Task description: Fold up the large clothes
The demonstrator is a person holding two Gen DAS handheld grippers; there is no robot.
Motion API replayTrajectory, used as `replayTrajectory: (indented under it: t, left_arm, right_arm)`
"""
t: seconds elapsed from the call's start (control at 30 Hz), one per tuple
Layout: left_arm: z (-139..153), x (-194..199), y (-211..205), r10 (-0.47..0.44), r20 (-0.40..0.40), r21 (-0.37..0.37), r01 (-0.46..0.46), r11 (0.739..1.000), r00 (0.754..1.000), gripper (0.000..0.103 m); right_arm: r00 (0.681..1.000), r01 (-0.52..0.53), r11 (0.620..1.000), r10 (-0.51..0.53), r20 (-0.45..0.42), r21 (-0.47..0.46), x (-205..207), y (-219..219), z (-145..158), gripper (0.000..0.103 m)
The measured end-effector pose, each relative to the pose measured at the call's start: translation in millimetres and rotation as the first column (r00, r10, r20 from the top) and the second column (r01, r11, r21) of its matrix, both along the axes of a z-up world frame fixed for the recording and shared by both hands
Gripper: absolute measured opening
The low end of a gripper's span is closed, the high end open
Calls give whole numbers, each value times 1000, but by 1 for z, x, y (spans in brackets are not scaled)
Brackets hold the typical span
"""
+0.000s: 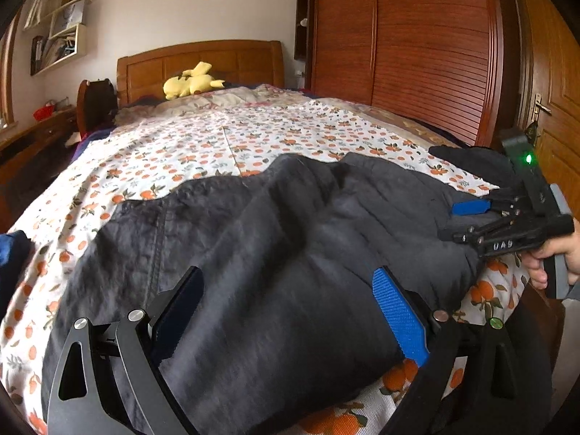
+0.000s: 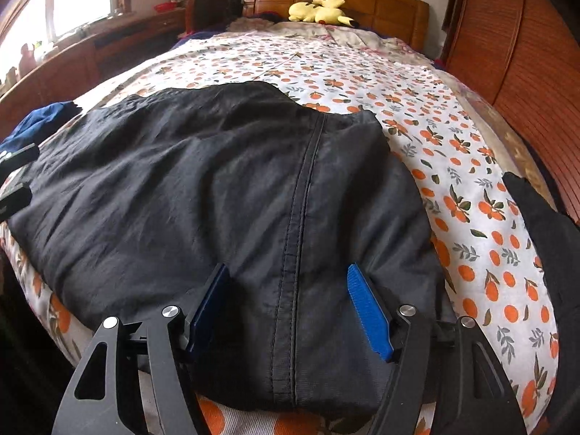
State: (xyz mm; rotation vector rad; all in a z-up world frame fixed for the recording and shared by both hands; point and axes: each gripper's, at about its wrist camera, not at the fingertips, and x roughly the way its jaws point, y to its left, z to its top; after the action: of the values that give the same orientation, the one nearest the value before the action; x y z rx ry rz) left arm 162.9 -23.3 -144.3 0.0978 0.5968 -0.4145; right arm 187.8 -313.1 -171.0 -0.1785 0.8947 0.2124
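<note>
A large dark grey garment [image 1: 272, 217] [image 2: 181, 181] lies spread flat across the near end of a bed with an orange-print sheet [image 1: 217, 137] [image 2: 453, 166]. A stitched seam [image 2: 301, 199] runs down it toward the near edge. My left gripper [image 1: 288, 272] is open just over the garment's near hem, fabric showing in the wide gap between its fingers. My right gripper [image 2: 288, 268] is open too, straddling the seam at the near hem with nothing pinched. In the left wrist view the right gripper [image 1: 451, 222] is low over the garment's right end, held by a hand [image 1: 554, 253].
A yellow plush toy [image 1: 192, 81] [image 2: 320, 11] lies by the wooden headboard. Blue cloth [image 1: 11, 250] [image 2: 40, 123] sits at the bed's left edge, a black cloth [image 1: 471, 159] [image 2: 551, 239] at its right. A wooden wardrobe [image 1: 417, 54] stands close on the right.
</note>
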Motion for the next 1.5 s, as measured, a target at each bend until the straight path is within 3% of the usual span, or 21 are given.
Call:
replayTrajectory:
  t: [0.13, 0.33, 0.5, 0.73, 1.0, 1.2, 1.33, 1.5]
  left_arm:
    - [-8, -2, -3, -13, -18, 6, 14, 1000, 1000, 95]
    - [-17, -3, -11, -36, -34, 34, 38, 999, 999, 95]
    - [-21, -2, -12, -40, -48, 36, 42, 998, 998, 95]
    - [-23, -2, -10, -39, -54, 30, 41, 999, 998, 96]
    - [-24, -1, -10, -39, -55, 30, 41, 999, 998, 96]
    - [-25, -1, -10, -39, -58, 31, 41, 999, 998, 96]
    - [-26, -1, -10, -38, -58, 30, 40, 999, 998, 96]
    - [-26, 0, -10, -38, -59, 30, 40, 999, 998, 96]
  right_arm:
    - [1000, 18, 1000, -18, 24, -3, -8, -4, 15, 65]
    - [992, 92, 996, -91, 88, -11, -24, -30, 35, 74]
    - [986, 163, 987, -163, 36, 4, -24, -56, 18, 74]
    - [975, 220, 970, -218, -30, 106, -21, -69, -3, 77]
    - [970, 240, 960, -234, -61, 141, -21, -71, -6, 78]
    - [978, 204, 965, -194, -75, 164, -22, -63, -3, 49]
    - [987, 155, 972, -144, -74, 174, -22, -56, -5, 23]
    - [992, 128, 974, -127, -16, 185, -25, -50, 7, 16]
